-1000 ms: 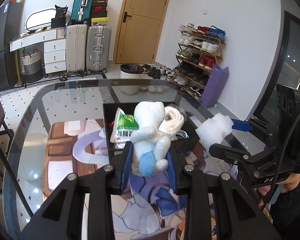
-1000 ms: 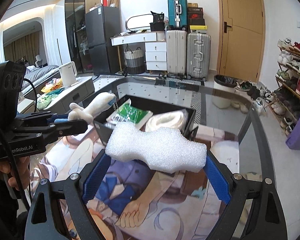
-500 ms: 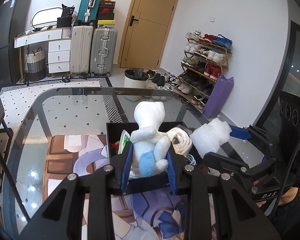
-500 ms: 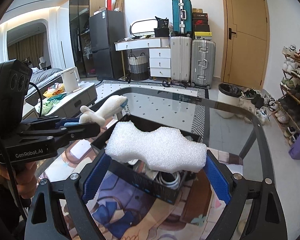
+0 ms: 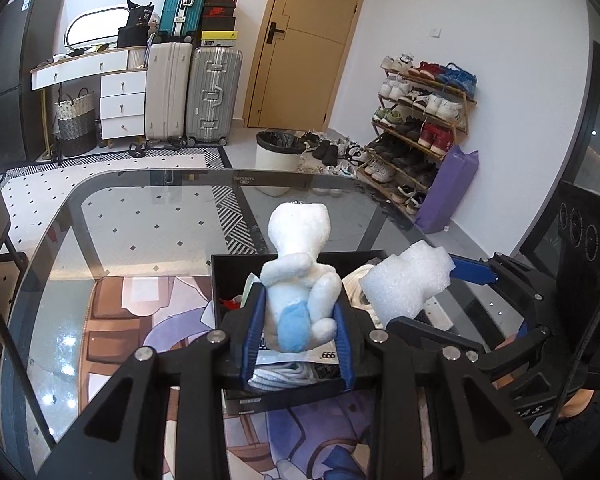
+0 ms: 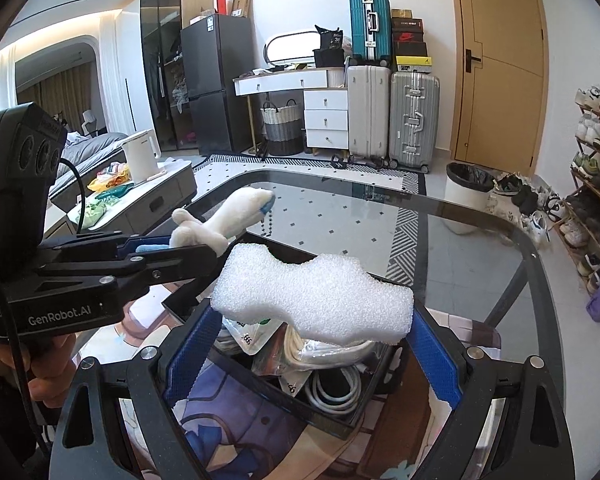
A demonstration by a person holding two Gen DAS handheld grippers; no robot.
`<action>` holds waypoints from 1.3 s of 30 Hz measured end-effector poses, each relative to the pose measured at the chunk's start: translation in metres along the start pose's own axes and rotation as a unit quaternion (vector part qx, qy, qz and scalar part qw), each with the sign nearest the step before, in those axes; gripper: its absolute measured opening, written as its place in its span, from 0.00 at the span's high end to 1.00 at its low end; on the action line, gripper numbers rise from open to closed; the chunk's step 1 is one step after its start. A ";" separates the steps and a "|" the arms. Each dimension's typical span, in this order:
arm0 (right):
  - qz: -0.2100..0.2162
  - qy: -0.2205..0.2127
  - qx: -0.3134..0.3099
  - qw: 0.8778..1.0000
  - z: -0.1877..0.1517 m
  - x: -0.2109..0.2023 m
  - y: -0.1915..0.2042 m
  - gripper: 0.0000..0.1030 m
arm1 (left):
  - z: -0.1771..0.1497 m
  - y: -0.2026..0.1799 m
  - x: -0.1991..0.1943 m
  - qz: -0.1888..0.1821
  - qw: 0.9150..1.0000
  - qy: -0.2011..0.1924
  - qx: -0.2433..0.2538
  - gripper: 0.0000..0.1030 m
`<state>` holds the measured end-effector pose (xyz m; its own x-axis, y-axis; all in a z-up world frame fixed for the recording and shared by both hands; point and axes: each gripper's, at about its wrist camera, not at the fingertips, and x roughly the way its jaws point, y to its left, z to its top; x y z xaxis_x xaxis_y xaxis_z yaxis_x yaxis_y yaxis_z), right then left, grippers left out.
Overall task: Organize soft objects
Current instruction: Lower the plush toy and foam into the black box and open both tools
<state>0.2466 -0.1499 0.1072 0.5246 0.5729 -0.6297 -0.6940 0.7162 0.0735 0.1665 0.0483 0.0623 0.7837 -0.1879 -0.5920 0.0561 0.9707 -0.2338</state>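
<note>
Through the left wrist camera, I am seeing my left gripper (image 5: 298,340) clamping a white plush toy (image 5: 298,280) by its lower body, holding it upright over the black bin (image 5: 228,276) on the glass table (image 5: 140,220). The right gripper is showing at the right with its foam.

Through the right wrist camera, my right gripper (image 6: 312,344) is squeezing a white foam block (image 6: 312,296) end to end between wide-set pads, directly above the bin (image 6: 324,416) with its coiled cables (image 6: 332,392) and packets. The plush toy (image 6: 228,224) is hanging left of it.
</note>
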 end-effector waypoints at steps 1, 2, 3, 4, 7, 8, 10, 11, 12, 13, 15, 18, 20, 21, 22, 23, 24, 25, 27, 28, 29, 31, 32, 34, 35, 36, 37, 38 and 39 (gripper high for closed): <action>0.001 0.002 -0.002 1.000 0.000 0.002 0.000 0.10 | 0.000 0.000 0.003 0.001 1.000 0.003 0.002 0.71; 0.002 0.002 -0.004 1.000 0.000 0.004 0.000 0.10 | -0.001 0.000 0.005 0.002 1.000 0.005 0.003 0.71; 0.003 0.004 -0.005 1.000 0.001 0.007 -0.002 0.10 | -0.001 0.000 0.008 0.003 1.000 0.007 0.004 0.71; 0.005 0.008 -0.004 1.000 0.001 0.011 -0.004 0.10 | -0.002 0.000 0.011 0.003 1.000 0.011 0.004 0.71; 0.007 0.016 -0.008 1.000 0.002 0.019 -0.007 0.10 | -0.004 -0.001 0.018 0.005 1.000 0.019 0.007 0.71; 0.007 0.019 -0.008 1.000 0.002 0.022 -0.007 0.10 | -0.005 0.000 0.020 0.006 1.000 0.021 0.009 0.71; 0.008 0.027 -0.010 1.000 0.002 0.030 -0.007 0.10 | -0.007 -0.001 0.024 0.007 1.000 0.027 0.011 0.71; 0.008 0.029 -0.011 0.999 0.002 0.033 -0.007 0.10 | -0.007 -0.001 0.026 0.006 0.999 0.030 0.013 0.71; 0.010 0.033 -0.013 0.999 0.001 0.037 -0.007 0.10 | -0.008 -0.002 0.027 0.007 0.999 0.032 0.016 0.71; 0.010 0.035 -0.014 0.999 0.001 0.040 -0.008 0.10 | -0.009 -0.002 0.029 0.007 0.999 0.035 0.019 0.71; 0.008 0.038 -0.017 0.999 0.001 0.045 -0.009 0.10 | -0.010 -0.001 0.031 0.009 0.999 0.039 0.020 0.71; 0.007 0.044 -0.017 0.999 0.000 0.053 -0.013 0.10 | -0.011 0.001 0.036 0.011 0.999 0.046 0.019 0.71; 0.006 0.045 -0.024 0.999 0.001 0.055 -0.013 0.10 | -0.011 0.003 0.039 0.013 0.999 0.048 0.020 0.71; 0.006 0.047 -0.027 0.999 0.001 0.058 -0.013 0.10 | -0.012 0.003 0.040 0.014 0.998 0.050 0.021 0.71; 0.006 0.048 -0.030 0.998 0.001 0.059 -0.013 0.10 | -0.014 0.005 0.040 0.014 0.998 0.051 0.020 0.71; 0.007 0.049 -0.032 0.998 0.000 0.061 -0.012 0.10 | -0.014 0.006 0.040 0.014 0.998 0.051 0.020 0.71; 0.007 0.050 -0.034 0.998 0.000 0.062 -0.012 0.10 | -0.014 0.006 0.041 0.014 0.998 0.053 0.019 0.71; 0.007 0.052 -0.037 0.998 -0.001 0.063 -0.010 0.10 | -0.015 0.006 0.042 0.015 0.998 0.055 0.020 0.71; 0.008 0.054 -0.039 0.998 -0.001 0.065 -0.009 0.10 | -0.016 0.007 0.042 0.015 0.998 0.054 0.021 0.71; 0.009 0.055 -0.040 0.998 -0.001 0.066 -0.010 0.10 | -0.015 0.008 0.042 0.014 0.998 0.055 0.021 0.71; 0.008 0.056 -0.042 0.998 0.000 0.067 -0.010 0.10 | -0.015 0.008 0.042 0.013 0.998 0.055 0.020 0.71; 0.004 0.057 -0.047 0.997 0.001 0.068 -0.009 0.09 | -0.015 0.009 0.042 0.014 0.998 0.057 0.021 0.71; 0.003 0.056 -0.048 0.997 0.000 0.067 -0.007 0.09 | -0.015 0.009 0.042 0.014 0.998 0.057 0.022 0.71; 0.011 0.050 -0.042 0.998 -0.001 0.062 -0.007 0.07 | -0.015 0.008 0.040 0.017 0.998 0.057 0.026 0.70; 0.014 0.042 -0.036 0.998 -0.001 0.057 -0.009 0.06 | -0.015 0.007 0.038 0.016 0.998 0.056 0.028 0.69; 0.015 0.038 -0.034 0.999 -0.002 0.053 -0.010 0.04 | -0.016 0.005 0.035 0.017 0.998 0.054 0.031 0.67; 0.013 0.031 -0.029 0.999 -0.003 0.047 -0.012 0.03 | -0.017 0.005 0.033 0.018 0.998 0.052 0.033 0.60; 0.011 0.028 -0.026 0.999 -0.004 0.043 -0.013 0.02 | -0.018 0.005 0.028 0.019 0.998 0.048 0.034 0.56; 0.009 0.025 -0.021 0.999 -0.006 0.038 -0.015 0.01 | -0.019 0.004 0.024 0.021 0.998 0.041 0.034 0.50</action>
<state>0.2737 -0.1411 0.0779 0.4878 0.5647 -0.6658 -0.7242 0.6876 0.0527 0.1739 0.0449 0.0327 0.7326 -0.1562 -0.6625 0.0692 0.9854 -0.1558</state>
